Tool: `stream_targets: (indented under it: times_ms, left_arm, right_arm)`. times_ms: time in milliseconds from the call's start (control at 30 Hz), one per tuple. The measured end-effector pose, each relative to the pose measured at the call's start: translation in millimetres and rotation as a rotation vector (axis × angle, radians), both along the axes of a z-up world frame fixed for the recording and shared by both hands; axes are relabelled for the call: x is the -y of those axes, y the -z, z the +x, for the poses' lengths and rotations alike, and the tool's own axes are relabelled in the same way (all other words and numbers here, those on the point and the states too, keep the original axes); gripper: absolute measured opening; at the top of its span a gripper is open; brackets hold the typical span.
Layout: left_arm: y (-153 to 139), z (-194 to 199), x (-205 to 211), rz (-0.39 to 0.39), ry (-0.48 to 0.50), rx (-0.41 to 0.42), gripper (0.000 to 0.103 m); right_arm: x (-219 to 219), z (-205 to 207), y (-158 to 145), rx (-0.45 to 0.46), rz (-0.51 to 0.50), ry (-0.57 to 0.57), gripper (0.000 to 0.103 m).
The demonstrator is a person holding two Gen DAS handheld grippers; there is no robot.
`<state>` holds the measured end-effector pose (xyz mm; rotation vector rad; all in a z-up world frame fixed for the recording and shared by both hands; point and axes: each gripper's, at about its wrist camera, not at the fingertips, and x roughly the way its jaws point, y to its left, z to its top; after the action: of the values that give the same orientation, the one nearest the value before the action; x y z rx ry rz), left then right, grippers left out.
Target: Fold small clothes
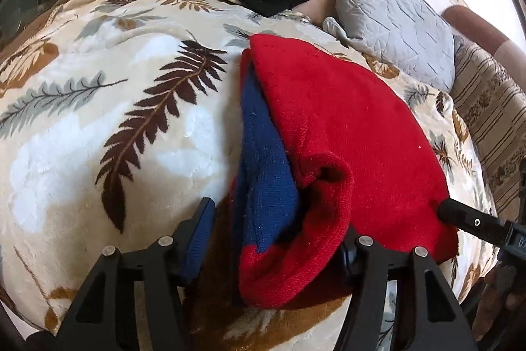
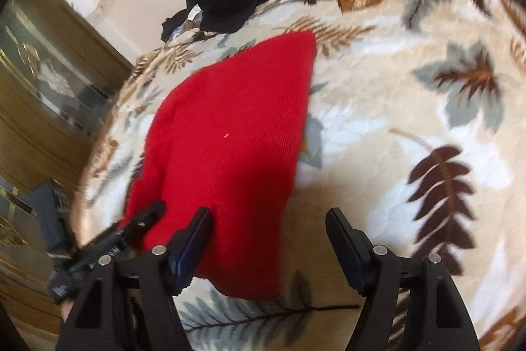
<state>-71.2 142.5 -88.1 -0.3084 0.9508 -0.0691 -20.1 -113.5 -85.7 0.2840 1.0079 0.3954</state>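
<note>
Red knit sweater (image 1: 355, 134) with blue panel (image 1: 263, 166) lies folded on the leaf-print blanket (image 1: 98, 107); our left gripper (image 1: 279, 226) spread wide around its near hem. Right view: our right gripper (image 2: 268, 229) wide apart, holding nothing, beside the sweater's edge.

Both grippers, left (image 1: 277, 224) and right (image 2: 268, 236), are black plastic. Blue pads line the fingers (image 1: 197, 236). Silver screws sit behind the jaws.
</note>
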Motion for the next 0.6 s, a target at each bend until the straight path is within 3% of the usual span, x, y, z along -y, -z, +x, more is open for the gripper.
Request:
stream_targets:
  times_ms: [267, 333, 433, 567, 600]
  left_arm:
    - [-14, -12, 0, -0.013, -0.035, 0.036, 0.065]
    - [-21, -17, 0, -0.013, -0.037, 0.065, 0.075]
    - [-26, -18, 2, 0.001, -0.03, 0.104, 0.078]
    - [2, -1, 2, 0.043, -0.018, -0.02, 0.072]
    - [2, -3, 1, 0.043, -0.017, 0.005, 0.071]
  right_arm:
    - [-3, -7, -9, 0.036, -0.087, -0.011, 0.077]
    - [-2, -8, -9, 0.039, -0.094, -0.007, 0.078]
    - [-4, -6, -9, 0.042, -0.103, -0.007, 0.078]
    - [-3, -3, -4, 0.026, -0.098, -0.009, 0.079]
    - [-4, -2, -3, 0.022, -0.098, -0.009, 0.079]
